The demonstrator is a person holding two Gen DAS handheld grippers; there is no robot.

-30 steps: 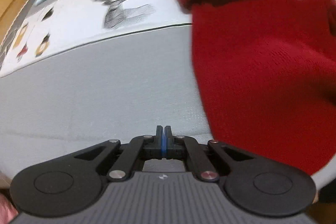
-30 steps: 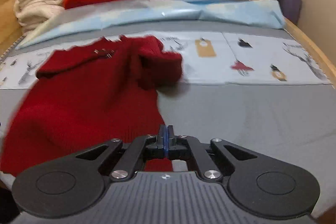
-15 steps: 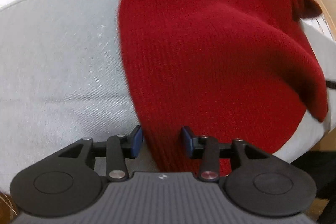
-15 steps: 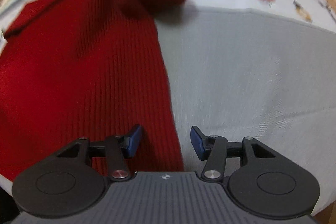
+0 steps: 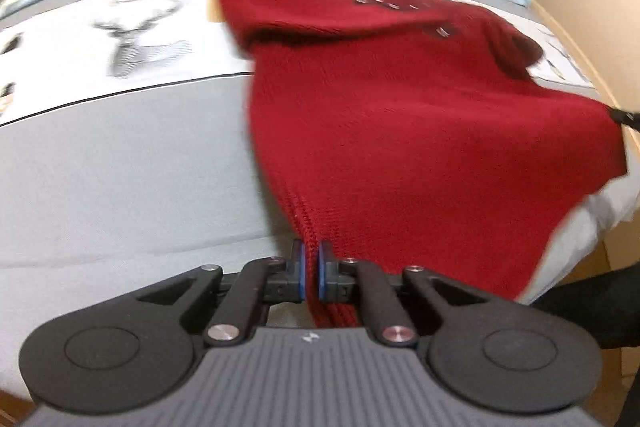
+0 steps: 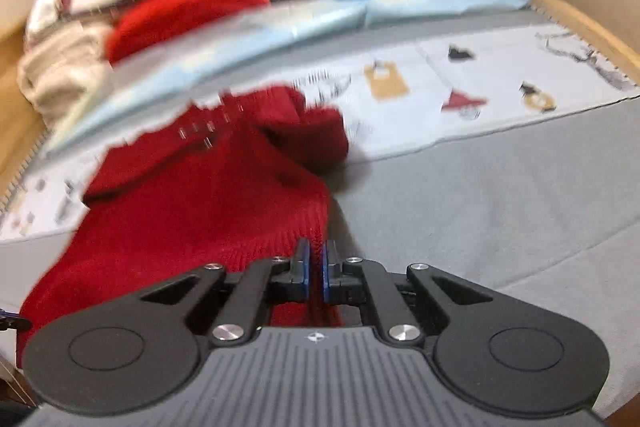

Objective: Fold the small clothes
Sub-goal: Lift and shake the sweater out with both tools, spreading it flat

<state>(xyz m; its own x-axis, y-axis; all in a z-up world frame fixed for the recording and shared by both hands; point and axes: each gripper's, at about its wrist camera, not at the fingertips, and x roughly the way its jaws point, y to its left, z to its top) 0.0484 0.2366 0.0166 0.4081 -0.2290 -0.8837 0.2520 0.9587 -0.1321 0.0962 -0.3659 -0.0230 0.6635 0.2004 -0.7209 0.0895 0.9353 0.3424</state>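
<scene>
A small red knitted sweater [image 5: 420,115] lies on the grey bed cover [image 5: 120,167], neck end far from me, its sleeves folded in. My left gripper [image 5: 311,263] is shut on the sweater's near left hem corner. In the right wrist view my right gripper [image 6: 315,261] is shut on the near right hem corner of the same sweater [image 6: 208,203]. The hem is lifted a little between the two grippers.
A white printed band with a deer [image 5: 136,43] and small figures [image 6: 460,103] crosses the bed behind the sweater. A light blue sheet [image 6: 280,31] lies beyond it. A stack of folded clothes [image 6: 120,15] sits at the far left. A wooden bed rail [image 6: 580,23] runs along the right.
Both grippers were shut and empty, then opened over the sweater's hem corners. Now both have closed on the corners and lifted the hem, tilting the views up.
</scene>
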